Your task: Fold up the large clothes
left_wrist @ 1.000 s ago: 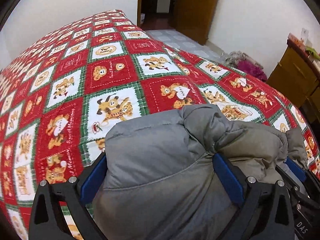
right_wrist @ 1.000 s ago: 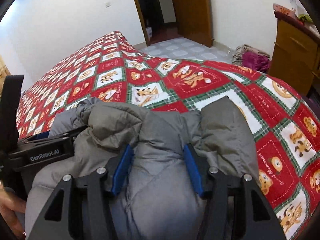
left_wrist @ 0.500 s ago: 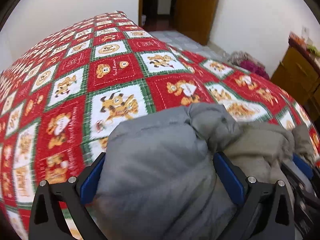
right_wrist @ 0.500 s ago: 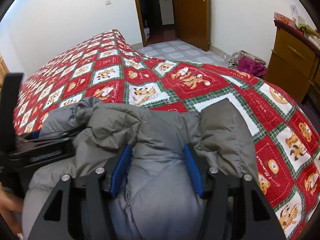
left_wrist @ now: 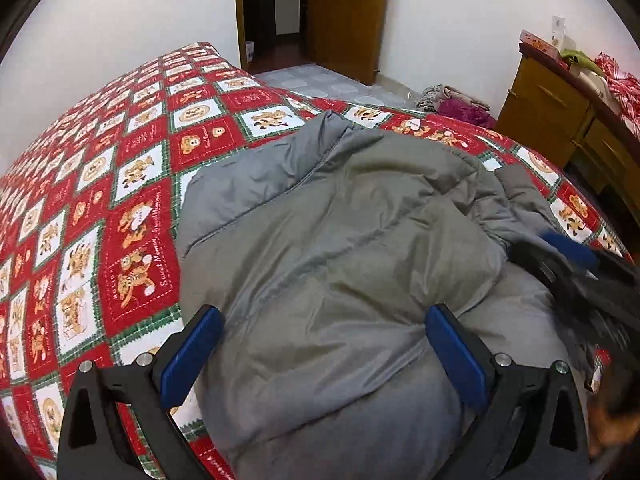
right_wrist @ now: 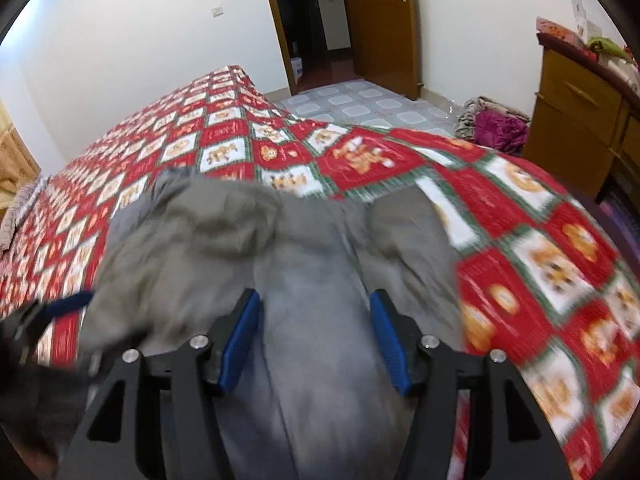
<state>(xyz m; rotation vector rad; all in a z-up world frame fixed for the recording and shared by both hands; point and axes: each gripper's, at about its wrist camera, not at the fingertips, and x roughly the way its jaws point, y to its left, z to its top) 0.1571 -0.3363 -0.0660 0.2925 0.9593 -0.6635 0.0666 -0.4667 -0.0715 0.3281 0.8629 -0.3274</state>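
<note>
With my left tool (left_wrist: 320, 354) and right tool (right_wrist: 316, 340) both clamping the grey puffer jacket (left_wrist: 340, 240) bunched on the bed (left_wrist: 132, 168), folding looks barely begun.

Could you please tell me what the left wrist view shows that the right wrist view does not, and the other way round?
Only the left wrist view shows the red checked cloth on the wooden dresser, and the right tongs seen from the side, blurred.

Only the right wrist view shows the frilled fabric edge beyond the bed's far left side, and the left tongs from the side.

Both show the grey puffer jacket bulging between each view's own blue pads, the red teddy-bear quilt, the open wooden door and the clothes pile on the floor.
</note>
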